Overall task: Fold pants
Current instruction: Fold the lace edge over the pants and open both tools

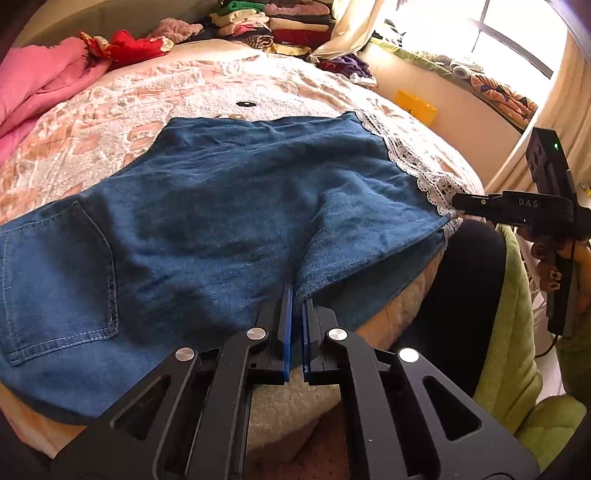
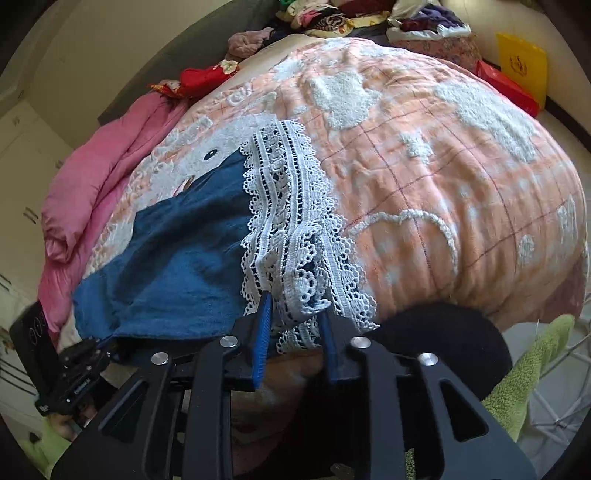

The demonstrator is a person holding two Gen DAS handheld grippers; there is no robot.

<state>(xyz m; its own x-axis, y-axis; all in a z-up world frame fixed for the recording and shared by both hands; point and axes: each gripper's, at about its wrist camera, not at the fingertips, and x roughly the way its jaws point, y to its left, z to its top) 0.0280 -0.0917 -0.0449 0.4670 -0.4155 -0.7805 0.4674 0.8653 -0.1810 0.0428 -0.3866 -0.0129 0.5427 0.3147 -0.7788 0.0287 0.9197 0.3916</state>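
Note:
Blue denim pants (image 1: 207, 206) with a white lace hem (image 1: 417, 166) lie spread across the bed, with a back pocket (image 1: 59, 280) at the left. My left gripper (image 1: 297, 295) is shut on the near edge of the denim, at a fold. In the right wrist view the pants (image 2: 177, 258) lie to the left. My right gripper (image 2: 295, 306) has its jaws apart around the lace hem (image 2: 288, 221) at the bed's near edge. The right gripper also shows in the left wrist view (image 1: 458, 202), at the lace corner.
The bed has a peach and white quilt (image 2: 443, 166). A pink blanket (image 1: 40, 85) lies at the left. Piles of clothes (image 1: 280, 22) are at the far end. A green towel (image 1: 517, 332) hangs at the right, beside a dark cushion (image 1: 465, 288). A window (image 1: 498, 37) is at the upper right.

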